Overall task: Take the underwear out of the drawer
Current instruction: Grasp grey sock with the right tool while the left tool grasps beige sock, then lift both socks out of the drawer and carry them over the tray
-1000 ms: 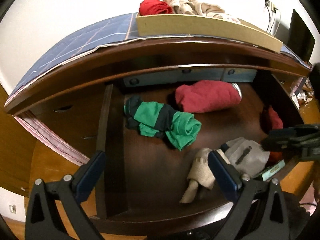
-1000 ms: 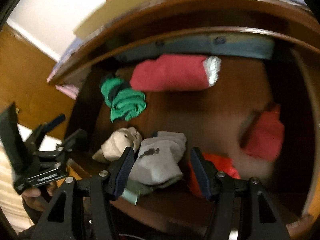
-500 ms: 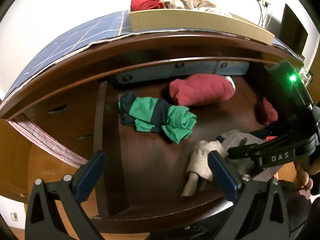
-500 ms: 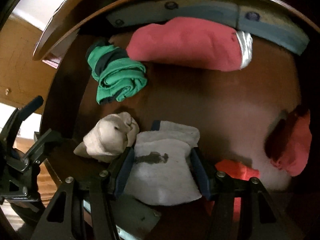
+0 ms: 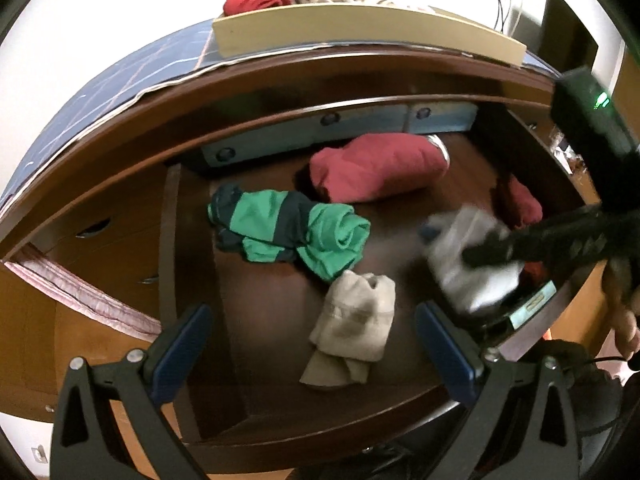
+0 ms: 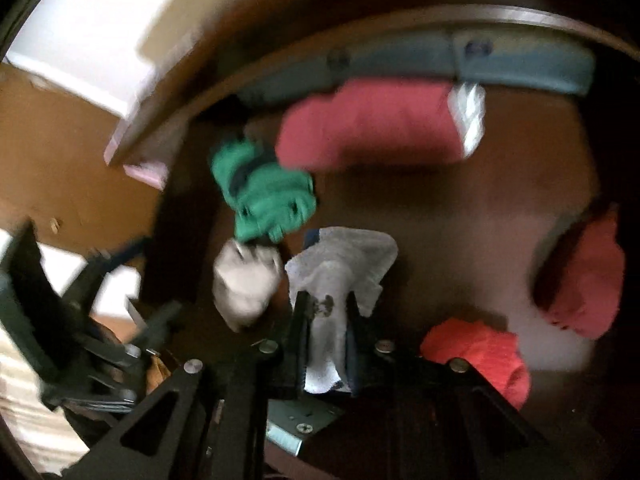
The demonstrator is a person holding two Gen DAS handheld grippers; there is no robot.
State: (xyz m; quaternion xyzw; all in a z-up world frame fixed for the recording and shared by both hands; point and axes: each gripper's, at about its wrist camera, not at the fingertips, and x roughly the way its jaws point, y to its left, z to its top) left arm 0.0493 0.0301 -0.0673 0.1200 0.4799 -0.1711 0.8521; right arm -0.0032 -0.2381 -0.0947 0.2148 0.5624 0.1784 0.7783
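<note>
- The right gripper point(image 6: 326, 300) has just been closing, and its two dark fingers point(image 6: 300, 312) now pinch a grey-white piece of underwear point(image 6: 340, 264); the cloth bunches into a narrow fold between them and fans out beyond the tips.
- From the left wrist view, that same grey piece point(image 5: 468, 264) shows as a blurred pale shape at the right side of the open drawer point(image 5: 280, 420), with the right gripper's dark finger lying across it.
- The left gripper point(image 5: 312, 344) hovers over the drawer's front edge with its blue-padded fingers point(image 5: 180, 344) spread wide and nothing between them.
- Just beside the held piece, on its left, lies a beige rolled garment point(image 5: 356, 328) on the drawer floor.
- Beyond it sits a green and dark-navy bundle point(image 5: 288, 232), and behind that a folded dark-red garment point(image 5: 376, 168) near the drawer's back wall.
- More red cloth point(image 6: 480, 352) lies at the drawer's right side, close to the right gripper.
- On top of the dresser stands a pale tray point(image 5: 360, 24) holding a red roll and beige clothes.
</note>
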